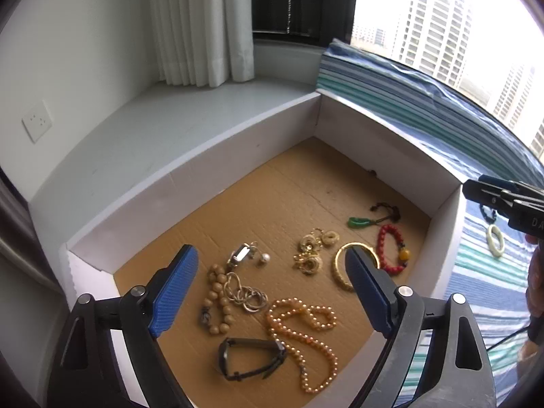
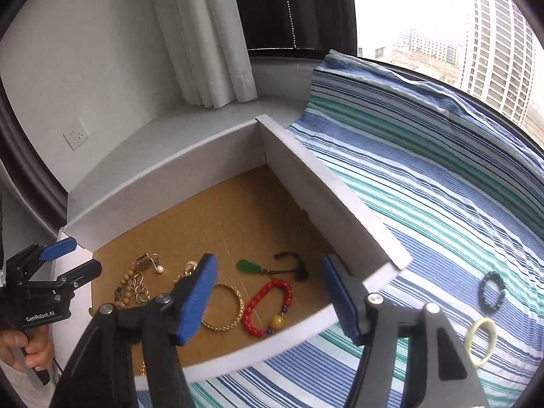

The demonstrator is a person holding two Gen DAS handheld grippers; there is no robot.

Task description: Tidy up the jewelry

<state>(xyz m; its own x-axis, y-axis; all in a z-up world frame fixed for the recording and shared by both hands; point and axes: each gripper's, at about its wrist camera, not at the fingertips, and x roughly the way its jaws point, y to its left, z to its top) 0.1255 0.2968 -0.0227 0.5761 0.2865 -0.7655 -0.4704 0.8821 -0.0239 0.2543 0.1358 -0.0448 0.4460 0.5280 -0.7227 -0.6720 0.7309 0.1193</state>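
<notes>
A white box (image 1: pixel 190 173) with a cardboard floor holds several jewelry pieces: a gold bangle (image 1: pixel 340 273), a red bead bracelet (image 1: pixel 386 250), a green pendant (image 1: pixel 358 221), gold earrings (image 1: pixel 311 253), a pearl necklace (image 1: pixel 306 323), a wooden bead bracelet (image 1: pixel 217 306) and a dark watch (image 1: pixel 251 357). My left gripper (image 1: pixel 272 265) is open and empty above them. My right gripper (image 2: pixel 268 278) is open and empty over the box's right side, above the red bead bracelet (image 2: pixel 268 306) and gold bangle (image 2: pixel 226 319). A black bead bracelet (image 2: pixel 491 292) and a pale ring bangle (image 2: pixel 479 340) lie on the striped cloth outside the box.
The box wall (image 2: pixel 326 187) stands between the jewelry and the blue-green striped cloth (image 2: pixel 425 176). A white ledge (image 1: pixel 146 136), a curtain (image 1: pixel 204 23) and a window lie behind. The right gripper also shows at the left wrist view's right edge (image 1: pixel 510 204).
</notes>
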